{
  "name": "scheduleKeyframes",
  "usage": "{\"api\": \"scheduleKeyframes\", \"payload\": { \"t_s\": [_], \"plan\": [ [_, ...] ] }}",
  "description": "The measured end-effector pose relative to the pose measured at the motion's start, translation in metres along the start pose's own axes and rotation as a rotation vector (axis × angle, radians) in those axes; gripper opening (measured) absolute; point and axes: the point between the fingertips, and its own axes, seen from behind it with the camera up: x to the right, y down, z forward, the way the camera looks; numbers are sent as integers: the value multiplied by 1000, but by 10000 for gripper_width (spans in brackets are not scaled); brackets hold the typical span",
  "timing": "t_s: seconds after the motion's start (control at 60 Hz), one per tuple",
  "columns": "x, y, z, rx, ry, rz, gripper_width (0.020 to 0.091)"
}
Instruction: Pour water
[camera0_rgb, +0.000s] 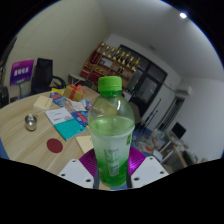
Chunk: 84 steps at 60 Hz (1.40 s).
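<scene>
One bottle (111, 130), green-capped and clear, gripped between the jaws of the gripper (112, 168) and standing upright, lifted above the counter (25, 140). Jaws closed partway, both purple pads (98, 160) pressed against the bottle's lower body, nothing else held. Cap apparently in place, so no pouring possible until off, if indeed screwed down; cannot tell from this view. Level of water inside hard to read through the green tint.

Beyond and to one side of the bottle, on the counter: a small metal cup (31, 122), a round dark red coaster (53, 148), a teal booklet (68, 128) and some coloured boxes (70, 95) farther back. Cup well apart from the bottle, probably the target for the water, though that is only a judgement.

To do the step well: keep a firm, even squeeze low on the bottle, without crushing the thin plastic. Carry across to the cup upright, mouth directly over the rim before any tilt. Tilt slowly, letting a thin stream start, since a narrow cup leaves little margin. Watch for the bottle twisting in the pads as weight shifts.
</scene>
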Motion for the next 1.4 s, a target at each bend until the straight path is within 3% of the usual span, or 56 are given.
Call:
{"api": "scheduleKeyframes", "payload": {
  "t_s": [0.167,0.3,0.4,0.55,0.65,0.85,0.95,0.967,0.983,1.117,1.15,1.25,1.283,1.4],
  "plan": [
    [-15,-60,27,-3,105,-236,366],
    [-76,-76,69,-41,173,-570,367],
    [-137,-87,109,0,243,-959,370],
    [-213,-94,135,54,241,-1401,370],
    [-228,-110,129,107,239,-1605,370],
    [-240,-114,133,126,195,-1737,371],
    [-236,-117,140,117,157,-1559,372],
    [-232,-112,116,129,150,-1485,369],
    [-234,-117,137,130,134,-1418,369],
    [-221,-129,126,128,20,-607,372],
    [-228,-117,101,127,17,-398,371],
    [-229,-98,121,76,-57,34,370],
    [-239,-80,116,101,-47,154,371],
    [-250,-53,143,61,-94,341,369]
  ]
}}
